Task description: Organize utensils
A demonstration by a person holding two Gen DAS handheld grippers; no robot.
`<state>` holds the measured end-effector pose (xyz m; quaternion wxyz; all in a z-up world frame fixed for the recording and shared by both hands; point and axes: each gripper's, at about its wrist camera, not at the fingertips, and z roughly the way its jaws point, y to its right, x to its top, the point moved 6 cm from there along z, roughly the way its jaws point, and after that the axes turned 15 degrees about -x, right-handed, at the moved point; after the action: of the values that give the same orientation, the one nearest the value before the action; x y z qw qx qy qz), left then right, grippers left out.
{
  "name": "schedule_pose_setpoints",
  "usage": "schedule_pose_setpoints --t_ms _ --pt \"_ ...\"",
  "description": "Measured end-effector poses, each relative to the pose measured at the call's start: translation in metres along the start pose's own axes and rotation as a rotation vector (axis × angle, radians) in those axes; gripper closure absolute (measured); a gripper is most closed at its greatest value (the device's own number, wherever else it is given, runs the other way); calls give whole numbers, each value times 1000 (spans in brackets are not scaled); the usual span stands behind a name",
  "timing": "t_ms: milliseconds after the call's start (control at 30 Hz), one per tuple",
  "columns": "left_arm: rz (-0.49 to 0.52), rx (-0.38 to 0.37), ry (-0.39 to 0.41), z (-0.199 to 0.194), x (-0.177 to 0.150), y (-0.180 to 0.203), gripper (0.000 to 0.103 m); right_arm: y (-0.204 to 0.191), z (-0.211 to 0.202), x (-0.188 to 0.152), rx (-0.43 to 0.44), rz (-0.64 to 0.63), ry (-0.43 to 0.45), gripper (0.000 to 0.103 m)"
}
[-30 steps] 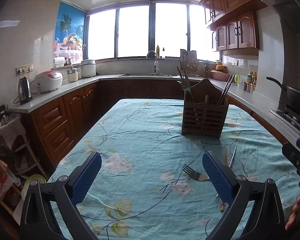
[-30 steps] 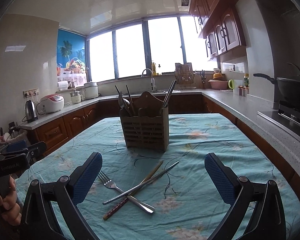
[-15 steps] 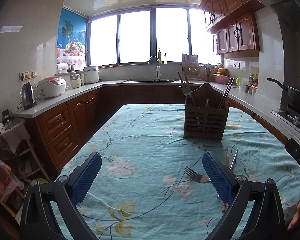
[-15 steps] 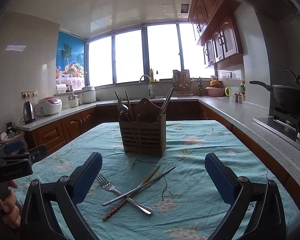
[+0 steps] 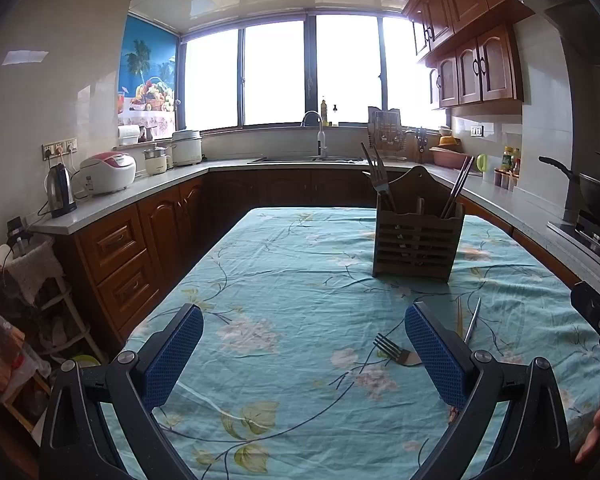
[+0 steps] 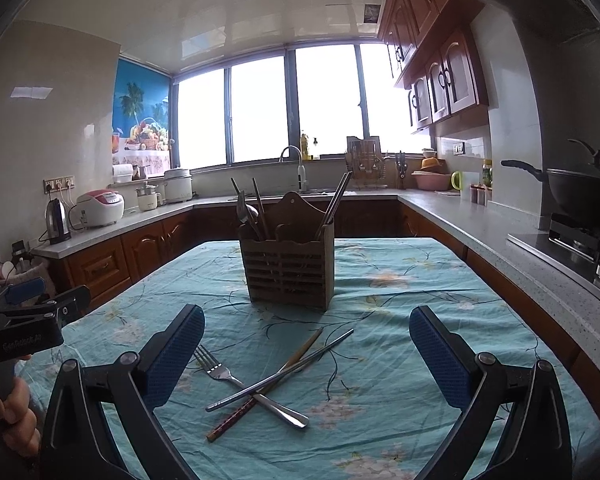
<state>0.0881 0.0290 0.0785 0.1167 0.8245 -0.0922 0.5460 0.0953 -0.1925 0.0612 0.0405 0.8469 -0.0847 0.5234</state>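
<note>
A wooden slatted utensil holder (image 6: 288,264) stands mid-table with forks and chopsticks in it; it also shows in the left wrist view (image 5: 416,240). On the cloth in front of it lie a steel fork (image 6: 244,386), a metal chopstick (image 6: 284,370) and a wooden chopstick (image 6: 268,384), crossed over each other. My right gripper (image 6: 306,356) is open and empty just above and before this pile. My left gripper (image 5: 304,354) is open and empty to the left of it; the fork's tines (image 5: 392,350) show beside its right finger.
The table carries a teal floral cloth (image 5: 300,272). Counters with wooden cabinets run around it: a kettle (image 5: 60,190) and rice cooker (image 5: 108,172) on the left, a wok (image 6: 580,188) on a stove on the right, a sink under the window.
Both grippers have tilted or drawn back slightly, so the holder and the loose utensils sit a little lower in both views. Both grippers stay open and empty.
</note>
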Motion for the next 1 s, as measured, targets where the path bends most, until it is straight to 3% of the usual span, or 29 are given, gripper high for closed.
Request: schedule_pose_setpoints --t_ms 1000 --pt "9 15 3 0 -1 2 1 -6 -2 3 10 2 -1 0"
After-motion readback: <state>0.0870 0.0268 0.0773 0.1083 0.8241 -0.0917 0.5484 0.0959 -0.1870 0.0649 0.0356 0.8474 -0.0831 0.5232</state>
